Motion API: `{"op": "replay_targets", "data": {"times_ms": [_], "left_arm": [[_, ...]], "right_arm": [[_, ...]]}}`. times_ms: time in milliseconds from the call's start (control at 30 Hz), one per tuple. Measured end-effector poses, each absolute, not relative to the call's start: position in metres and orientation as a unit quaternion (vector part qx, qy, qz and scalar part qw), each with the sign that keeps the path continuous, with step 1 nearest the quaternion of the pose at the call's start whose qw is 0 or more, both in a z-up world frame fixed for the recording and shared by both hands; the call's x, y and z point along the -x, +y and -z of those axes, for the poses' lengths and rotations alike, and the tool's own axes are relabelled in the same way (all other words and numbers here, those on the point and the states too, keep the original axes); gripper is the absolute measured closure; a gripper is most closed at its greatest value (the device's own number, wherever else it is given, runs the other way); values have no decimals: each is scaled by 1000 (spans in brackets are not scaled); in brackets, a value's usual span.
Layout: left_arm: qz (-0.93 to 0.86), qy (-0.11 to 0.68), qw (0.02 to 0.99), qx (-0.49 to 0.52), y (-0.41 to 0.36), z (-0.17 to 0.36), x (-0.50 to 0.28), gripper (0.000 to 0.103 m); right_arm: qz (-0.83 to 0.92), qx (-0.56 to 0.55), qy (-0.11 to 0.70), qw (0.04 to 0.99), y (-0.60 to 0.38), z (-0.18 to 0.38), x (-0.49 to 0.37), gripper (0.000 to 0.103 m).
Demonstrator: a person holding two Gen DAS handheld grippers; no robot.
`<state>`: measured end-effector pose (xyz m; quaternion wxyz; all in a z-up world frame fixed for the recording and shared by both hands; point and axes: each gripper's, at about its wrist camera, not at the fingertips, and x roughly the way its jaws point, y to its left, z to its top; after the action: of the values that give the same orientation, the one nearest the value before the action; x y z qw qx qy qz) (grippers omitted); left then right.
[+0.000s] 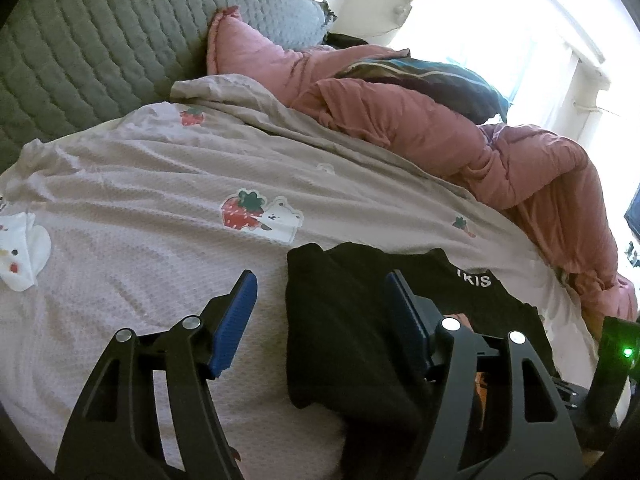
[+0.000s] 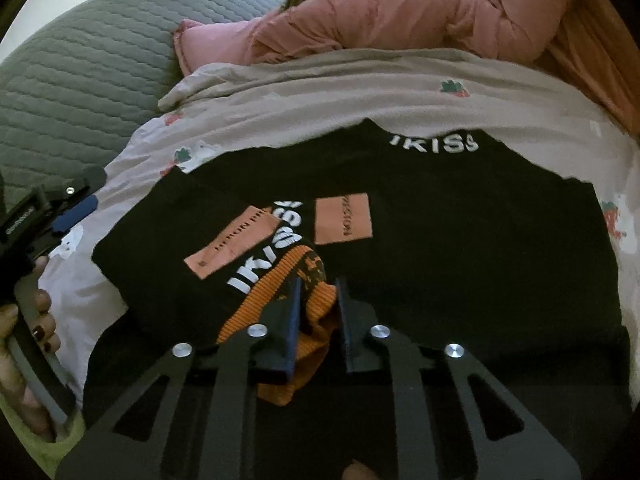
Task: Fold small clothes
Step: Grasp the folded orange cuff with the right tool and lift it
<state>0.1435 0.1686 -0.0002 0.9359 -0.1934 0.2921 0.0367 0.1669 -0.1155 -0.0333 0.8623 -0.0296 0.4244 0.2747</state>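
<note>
Orange ribbed cuff (image 2: 316, 320) sits pinched between the blue pads (image 2: 294, 320) of the right gripper (image 2: 318, 292), whose jaws are closed on that bunched edge. It belongs to a black top (image 2: 460, 240) that lies spread over a pale sheet (image 2: 320, 96) printed with strawberries. White letters (image 2: 434, 144) run near the top's far edge, and two pink patches (image 2: 344, 220) show nearer the middle, one on a folded-over flap.

In the left wrist view the left gripper (image 1: 320, 284) hangs with its jaws apart and holds nothing; one pad (image 1: 236, 320) is over bare sheet (image 1: 140, 220), the other (image 1: 404, 320) over the black top (image 1: 340, 320), whose edge lies between them. A small white garment (image 1: 24, 252) lies well apart at the left edge. Pink quilt (image 1: 460, 140) is heaped along the far side, beside a grey quilted headboard (image 1: 100, 32). A hand (image 2: 32, 320) grips the left gripper's handle at the edge of the right wrist view.
</note>
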Motion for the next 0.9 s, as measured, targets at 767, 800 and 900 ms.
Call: {"op": "replay_targets", "data": {"times_ms": [767, 800, 900], "left_arm": [[-28, 292, 935, 197, 169, 6, -143, 44], [-27, 294, 936, 193, 167, 6, -144, 44], [-21, 300, 936, 183, 161, 7, -146, 44]], "right_arm": [[-195, 29, 301, 933, -212, -61, -208, 92], [-190, 30, 304, 933, -216, -58, -210, 92], [-179, 29, 313, 932, -223, -48, -212, 92]]}}
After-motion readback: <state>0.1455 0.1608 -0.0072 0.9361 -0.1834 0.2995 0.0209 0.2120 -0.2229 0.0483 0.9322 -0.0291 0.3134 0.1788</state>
